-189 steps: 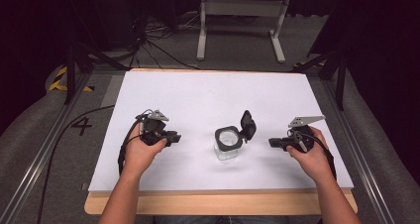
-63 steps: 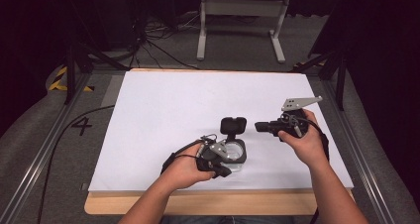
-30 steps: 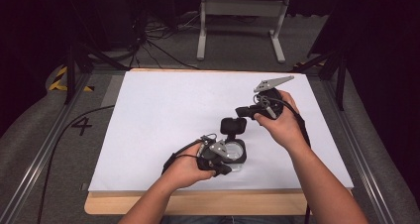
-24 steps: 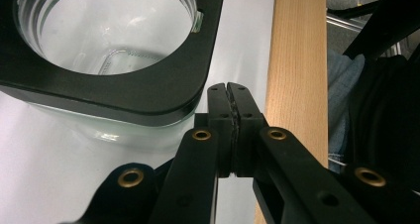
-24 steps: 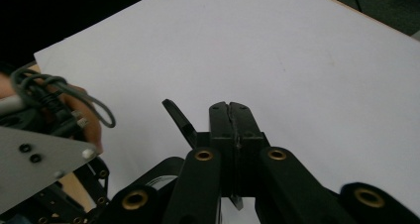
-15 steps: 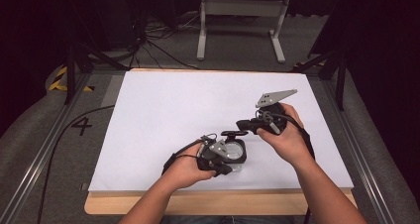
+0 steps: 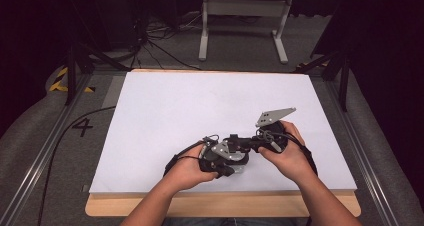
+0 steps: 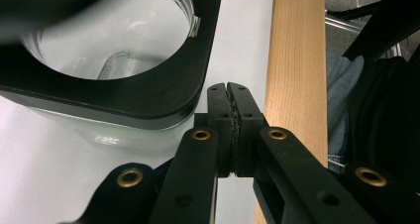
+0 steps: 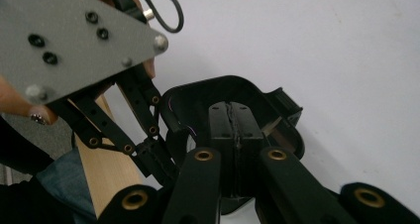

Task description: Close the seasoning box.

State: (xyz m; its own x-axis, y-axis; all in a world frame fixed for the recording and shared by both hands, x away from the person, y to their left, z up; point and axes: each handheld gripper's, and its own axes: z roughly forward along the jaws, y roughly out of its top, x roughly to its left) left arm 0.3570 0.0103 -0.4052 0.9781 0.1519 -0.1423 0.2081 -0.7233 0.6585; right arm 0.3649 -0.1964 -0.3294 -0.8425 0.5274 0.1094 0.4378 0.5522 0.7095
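A clear container [image 8: 124,127] with a black square rim [image 8: 148,97] stands near the table's front edge, its round mouth showing a pale inside. My left gripper [image 8: 229,90] is shut with nothing between its jaws, the tips right beside the rim's corner. In the high view the left gripper [image 7: 222,158] covers most of the container [image 7: 240,169]. My right gripper [image 9: 232,107] is shut too, tips against the container's black hinged lid [image 9: 198,92]. From above, the right gripper [image 7: 236,142] reaches in from the right over the container.
The white table top [image 7: 200,106] lies open behind and to the left. Its wooden front edge [image 8: 294,60] runs close by the container, with the person's jeans [image 8: 339,95] beyond. The left gripper's grey plate [image 9: 64,35] sits close above the lid.
My right gripper has come left and down onto the container, and the black lid, upright a second ago, has tipped down under it. The left gripper has stayed in place.
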